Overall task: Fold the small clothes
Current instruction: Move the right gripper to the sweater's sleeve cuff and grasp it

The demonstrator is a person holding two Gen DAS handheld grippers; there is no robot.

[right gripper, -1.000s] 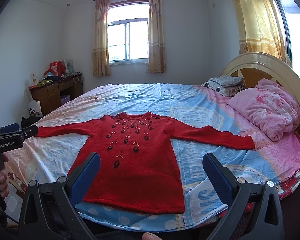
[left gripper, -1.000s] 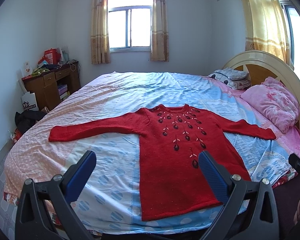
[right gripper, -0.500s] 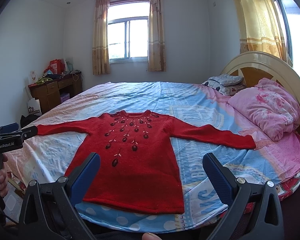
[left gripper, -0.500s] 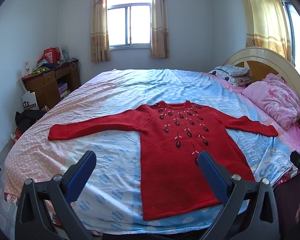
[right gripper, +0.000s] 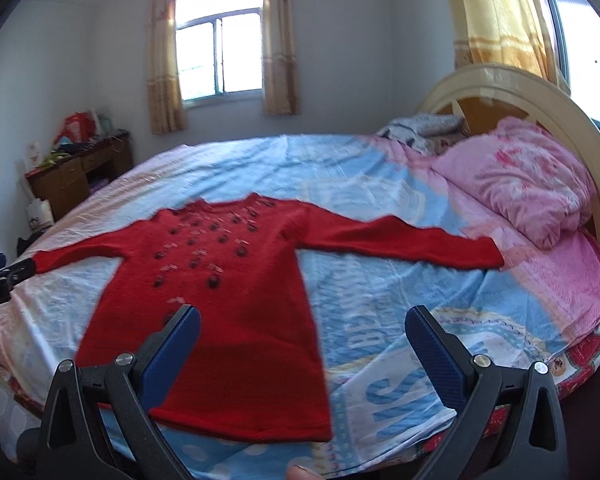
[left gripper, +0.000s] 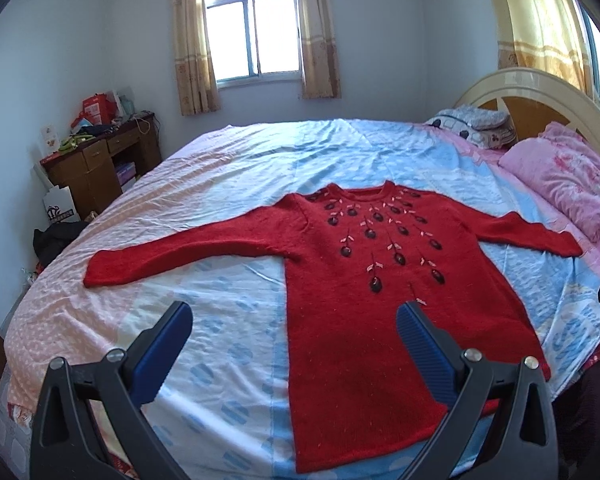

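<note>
A red knitted sweater (left gripper: 360, 288) with dark embroidered drops lies flat, front up, on the bed, both sleeves spread wide. It also shows in the right wrist view (right gripper: 228, 292), blurred. My left gripper (left gripper: 294, 312) is open and empty, held above the sweater's lower left side. My right gripper (right gripper: 302, 318) is open and empty, above the sweater's lower right edge. The left gripper's tip shows at the left edge of the right wrist view (right gripper: 4, 276).
The bed (left gripper: 228, 184) has a blue and pink sheet. A pink pillow (left gripper: 564, 176) and a folded blanket (left gripper: 472, 124) lie by the cream headboard (left gripper: 540, 92). A wooden desk (left gripper: 96, 160) with clutter stands by the left wall.
Both grippers have moved forward and tilted down over the bed, so the sweater now looks larger and closer. The right wrist view is blurred with motion. Both stay open.
</note>
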